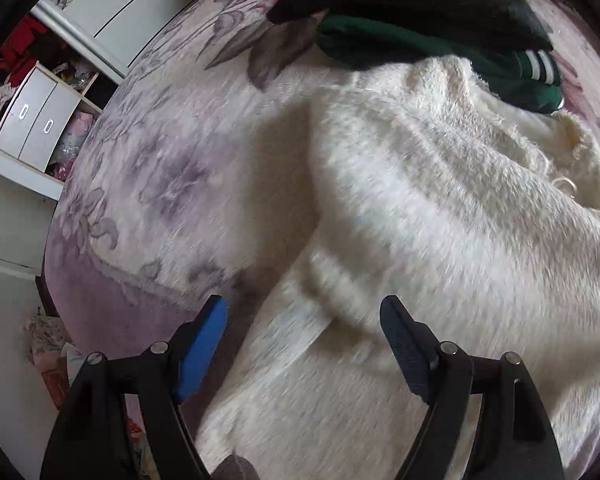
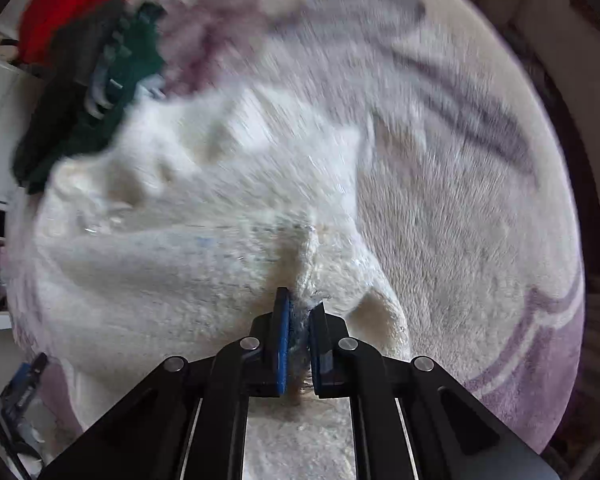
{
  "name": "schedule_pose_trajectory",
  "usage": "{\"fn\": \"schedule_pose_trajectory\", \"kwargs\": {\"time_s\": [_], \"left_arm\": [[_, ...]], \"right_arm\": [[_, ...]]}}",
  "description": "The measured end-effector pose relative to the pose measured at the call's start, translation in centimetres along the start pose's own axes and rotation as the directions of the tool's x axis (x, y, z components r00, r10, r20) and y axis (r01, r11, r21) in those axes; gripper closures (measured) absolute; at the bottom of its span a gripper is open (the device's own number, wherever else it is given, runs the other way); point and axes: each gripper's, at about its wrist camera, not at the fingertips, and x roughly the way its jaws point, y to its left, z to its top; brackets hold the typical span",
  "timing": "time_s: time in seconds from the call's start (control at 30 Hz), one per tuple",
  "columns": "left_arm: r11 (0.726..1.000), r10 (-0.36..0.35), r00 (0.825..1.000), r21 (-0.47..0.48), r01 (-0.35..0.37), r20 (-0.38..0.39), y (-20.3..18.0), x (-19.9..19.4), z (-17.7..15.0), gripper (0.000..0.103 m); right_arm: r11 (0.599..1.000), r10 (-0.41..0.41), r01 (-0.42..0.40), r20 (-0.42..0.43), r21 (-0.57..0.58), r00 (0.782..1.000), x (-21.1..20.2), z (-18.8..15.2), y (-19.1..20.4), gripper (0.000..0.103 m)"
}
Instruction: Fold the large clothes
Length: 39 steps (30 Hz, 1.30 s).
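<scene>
Cream fleece, the fuzzy sweater [image 1: 440, 208], is lying spread over the floral bedspread [image 1: 160, 168], near the folded green garment [image 1: 380, 44] at the far side. The left gripper [image 1: 304, 320] is hovering wide open above its near edge, holding nothing; it should be closing on a matching edge. In the right view, the right gripper [image 2: 300, 312] is pinching a fold of sweater [image 2: 204, 208] between nearly shut jaws; lifting evenly would be keeping the fold straight.

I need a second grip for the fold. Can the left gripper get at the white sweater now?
Probably yes: the left gripper is open right above the white sweater, with nothing between.
</scene>
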Motion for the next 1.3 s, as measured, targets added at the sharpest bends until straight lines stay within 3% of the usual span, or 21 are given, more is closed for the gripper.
{"fn": "schedule_pose_trajectory", "kwargs": {"time_s": [0.07, 0.13, 0.2, 0.23, 0.27, 0.33, 0.4, 0.57, 0.63, 0.67, 0.73, 0.77, 0.8, 0.83, 0.93, 1.03, 1.3], "left_arm": [[1.0, 0.004, 0.999, -0.008, -0.004, -0.036, -0.8, 0.3, 1.1, 0.025], [0.999, -0.024, 0.999, -0.023, 0.023, -0.024, -1.1, -0.7, 2.4, 0.025], [0.998, -0.064, 0.998, -0.029, 0.063, -0.017, -1.7, -1.9, 3.9, 0.025], [0.995, -0.094, 0.995, -0.028, 0.093, -0.022, -2.2, -2.1, 4.7, 0.025], [0.989, -0.147, 0.989, -0.025, 0.147, -0.026, -3.0, -2.4, 5.8, 0.025], [0.97, -0.242, 0.969, -0.02, 0.242, -0.051, -5.0, -2.1, 8.1, 0.025], [0.947, -0.322, 0.939, -0.03, 0.321, -0.117, -7.5, -0.5, 10.6, 0.025], [0.929, -0.369, 0.887, -0.086, 0.36, -0.276, -12.2, 5.1, 14.5, 0.028], [0.941, -0.337, 0.889, -0.07, 0.332, -0.31, -13.5, 7.0, 15.2, 0.031], [0.95, -0.308, 0.898, -0.046, 0.309, -0.314, -14.1, 7.7, 15.4, 0.036], [0.961, -0.27, 0.917, -0.021, 0.276, -0.293, -14.3, 7.8, 15.4, 0.067], [0.964, -0.259, 0.927, -0.006, 0.268, -0.272, -14.4, 7.4, 15.4, 0.077], [0.965, -0.25, 0.936, 0.009, 0.261, -0.249, -14.3, 6.8, 15.3, 0.096], [0.965, -0.254, 0.939, 0.013, 0.264, -0.231, -14.3, 6.3, 15.3, 0.098], [0.963, -0.262, 0.95, 0.024, 0.27, -0.167, -14.3, 4.4, 15.2, 0.099], [0.958, -0.283, 0.951, 0.01, 0.286, -0.128, -13.9, 3.2, 16.2, 0.099], [0.963, -0.27, 0.954, -0.02, 0.27, -0.128, -14.5, 5.1, 18.8, 0.099]], "right_arm": [[1.0, 0.007, -0.006, -0.047, 0.021, 0.999, -0.3, 0.8, -0.3, 0.085], [0.999, 0.0, 0.0, 0.011, 0.039, 1.0, -3.3, 1.2, -0.3, 0.077], [0.997, 0.022, -0.028, 0.086, 0.072, 0.996, -6.5, 1.1, -0.3, 0.062], [0.995, 0.056, -0.065, 0.12, 0.074, 0.991, -7.7, 1.3, 0.4, 0.048], [0.993, 0.093, -0.102, 0.143, 0.06, 0.985, -8.3, 1.7, 1.1, 0.041], [0.987, 0.163, -0.162, 0.133, -0.016, 0.978, -7.7, 4.1, 4.6, 0.04], [0.982, 0.179, -0.172, 0.115, -0.075, 0.977, -5.7, 6.4, 7.7, 0.041], [0.984, 0.094, -0.085, 0.047, -0.154, 0.994, -0.1, 9.9, 12.7, 0.041], [0.985, 0.074, -0.07, 0.019, -0.158, 0.997, 1.6, 10.6, 13.5, 0.041], [0.985, 0.073, -0.07, 0.009, -0.158, 0.997, 2.2, 10.7, 13.7, 0.04], [0.984, 0.046, -0.044, 0.009, -0.17, 0.999, 3.0, 10.8, 14.2, 0.04], [0.983, 0.041, -0.036, 0.024, -0.177, 0.999, 3.1, 10.7, 14.3, 0.044], [0.981, 0.034, -0.024, 0.051, -0.192, 0.998, 3.0, 10.6, 14.6, 0.054], [0.979, 0.021, -0.009, 0.06, -0.204, 0.998, 3.3, 10.7, 15.0, 0.093], [0.979, -0.005, 0.027, 0.109, -0.204, 0.994, 3.1, 10.7, 15.8, 0.096], [0.986, 0.01, 0.017, 0.16, -0.164, 0.987, 1.3, 10.8, 15.8, 0.097], [0.999, 0.033, -0.028, 0.16, -0.033, 0.987, 1.4, 14.7, 14.4, 0.097]]}}
